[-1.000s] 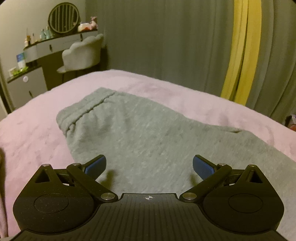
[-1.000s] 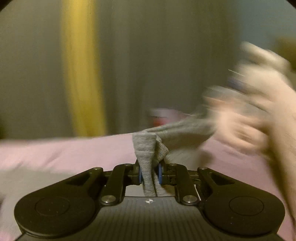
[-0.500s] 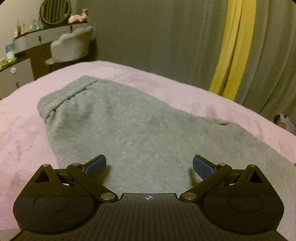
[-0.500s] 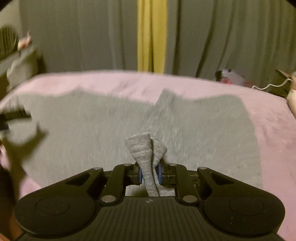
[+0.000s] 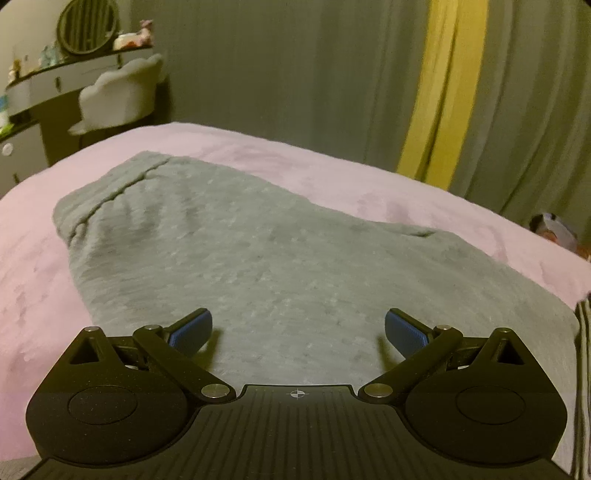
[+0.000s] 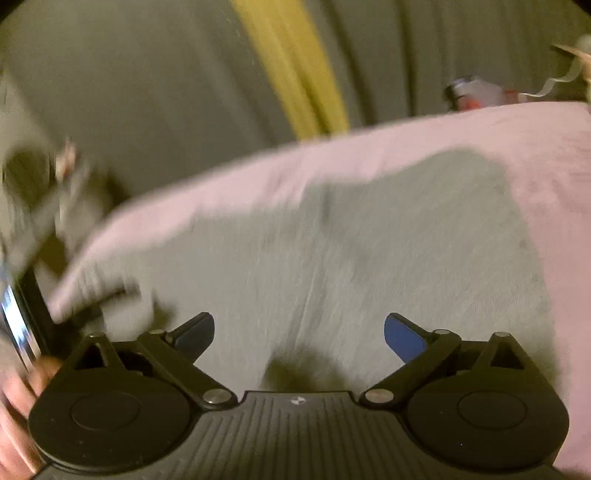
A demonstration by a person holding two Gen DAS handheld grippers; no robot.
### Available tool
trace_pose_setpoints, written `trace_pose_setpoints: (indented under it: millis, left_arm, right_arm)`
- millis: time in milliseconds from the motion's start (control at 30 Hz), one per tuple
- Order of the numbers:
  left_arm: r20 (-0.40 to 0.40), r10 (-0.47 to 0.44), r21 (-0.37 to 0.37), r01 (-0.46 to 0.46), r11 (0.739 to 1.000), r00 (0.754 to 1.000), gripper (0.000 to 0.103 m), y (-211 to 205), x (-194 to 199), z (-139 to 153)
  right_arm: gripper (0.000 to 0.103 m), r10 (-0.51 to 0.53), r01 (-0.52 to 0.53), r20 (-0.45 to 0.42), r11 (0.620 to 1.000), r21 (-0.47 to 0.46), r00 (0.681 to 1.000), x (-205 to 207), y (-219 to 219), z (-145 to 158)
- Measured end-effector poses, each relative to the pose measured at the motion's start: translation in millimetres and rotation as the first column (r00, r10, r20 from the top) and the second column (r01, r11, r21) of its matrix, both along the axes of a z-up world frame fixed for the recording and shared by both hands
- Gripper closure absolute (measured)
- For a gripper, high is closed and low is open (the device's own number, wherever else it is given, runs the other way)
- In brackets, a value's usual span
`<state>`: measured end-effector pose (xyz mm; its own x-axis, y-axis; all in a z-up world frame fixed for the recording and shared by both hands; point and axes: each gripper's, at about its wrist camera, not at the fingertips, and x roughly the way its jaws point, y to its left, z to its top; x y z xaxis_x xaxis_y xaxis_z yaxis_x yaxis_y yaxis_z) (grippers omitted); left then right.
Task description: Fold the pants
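Note:
Grey pants [image 5: 236, 254] lie flat on a pink bedspread [image 5: 332, 181], waistband at the far left. My left gripper [image 5: 298, 330] is open and empty, low over the near part of the pants. A ribbed cuff edge [image 5: 583, 350] shows at the right border. In the blurred right wrist view the pants [image 6: 369, 258] lie folded over on the bedspread [image 6: 535, 147]. My right gripper [image 6: 299, 332] is open and empty just above them. A hand [image 6: 14, 398] with the other gripper shows at the left edge.
A dressing table [image 5: 55, 85] with a round mirror [image 5: 86, 26] and a pale chair [image 5: 118, 99] stand at the far left. Grey curtains with a yellow stripe [image 5: 439, 92] hang behind the bed. Small items [image 6: 480, 92] lie past the bed's far edge.
My right gripper carried the pant leg cuff across the pants, then opened and let it go. My left gripper stayed open and shifted only slightly.

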<state>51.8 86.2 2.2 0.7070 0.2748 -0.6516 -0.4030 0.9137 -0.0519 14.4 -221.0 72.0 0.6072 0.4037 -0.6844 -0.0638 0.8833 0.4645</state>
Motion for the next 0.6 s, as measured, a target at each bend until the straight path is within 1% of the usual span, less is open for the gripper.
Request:
trace_pose_setpoints:
  millis: [67,100,133,167,200,233,267,300,333,367,400,433,500,533,567,600]
  left_arm:
    - [-0.011,-0.03,0.01,0.03,1.0,1.0,0.0,-6,2,-2]
    - [-0.012,-0.058,0.015,0.058,0.998,0.998,0.0,-10,2,-2]
    - [-0.011,-0.088,0.024,0.088,0.996,0.996,0.0,-15,2,-2]
    - [-0.012,-0.12,0.034,0.12,0.992,0.993,0.0,-20,2,-1]
    - [-0.01,-0.168,0.051,0.169,0.984,0.986,0.0,-28,1,1]
    - [-0.009,-0.21,0.064,0.21,0.976,0.978,0.0,-35,0,3]
    - [-0.009,-0.251,0.075,0.251,0.965,0.968,0.0,-43,-1,6]
    - [-0.008,-0.296,0.074,0.296,0.952,0.955,0.0,-52,-3,10]
    - [-0.005,-0.341,0.058,0.341,0.938,0.94,0.0,-61,-3,13]
    - [-0.001,-0.386,0.031,0.386,0.922,0.922,0.0,-69,-2,16]
    - [0.001,-0.432,-0.007,0.432,0.902,0.902,0.0,-80,1,20]
    - [0.0,-0.463,-0.039,0.463,0.886,0.886,0.0,-89,4,22]
    - [-0.003,-0.513,-0.116,0.509,0.853,0.858,0.0,-108,14,25]
    - [-0.008,-0.527,-0.165,0.518,0.839,0.85,0.0,-117,20,24]
    - [-0.014,-0.537,-0.219,0.521,0.825,0.844,0.0,-124,27,23]
    - [-0.026,-0.553,-0.297,0.522,0.8,0.833,0.0,-131,38,18]
  right_arm:
    - [0.004,-0.109,0.11,-0.018,0.988,0.105,0.994,3,-33,3]
    - [0.004,-0.165,0.171,-0.052,0.973,0.156,0.985,2,-50,-2]
    - [0.004,-0.225,0.247,-0.127,0.947,0.204,0.966,5,-67,-14]
    - [0.004,-0.267,0.313,-0.215,0.924,0.221,0.939,7,-79,-28]
    - [0.004,-0.301,0.374,-0.313,0.904,0.206,0.901,7,-91,-45]
    - [0.004,-0.332,0.428,-0.391,0.883,0.191,0.858,5,-102,-63]
    - [0.004,-0.348,0.461,-0.396,0.855,0.239,0.85,1,-109,-71]
    - [0.004,-0.38,0.497,-0.378,0.82,0.285,0.844,-6,-115,-71]
    - [0.004,-0.422,0.528,-0.356,0.798,0.292,0.834,-9,-119,-68]
    - [0.004,-0.463,0.549,-0.322,0.792,0.267,0.826,-11,-120,-63]
    - [0.004,-0.494,0.559,-0.284,0.797,0.228,0.822,-11,-120,-58]
    - [0.004,-0.532,0.569,-0.231,0.809,0.147,0.815,-10,-117,-50]
    - [0.004,-0.575,0.581,-0.142,0.814,0.003,0.806,-11,-115,-38]
    - [0.004,-0.572,0.575,-0.124,0.818,-0.018,0.811,-10,-114,-36]
    - [0.004,-0.558,0.563,-0.132,0.826,0.002,0.819,-11,-113,-38]
    - [0.004,-0.544,0.554,-0.151,0.832,0.03,0.825,-8,-116,-45]
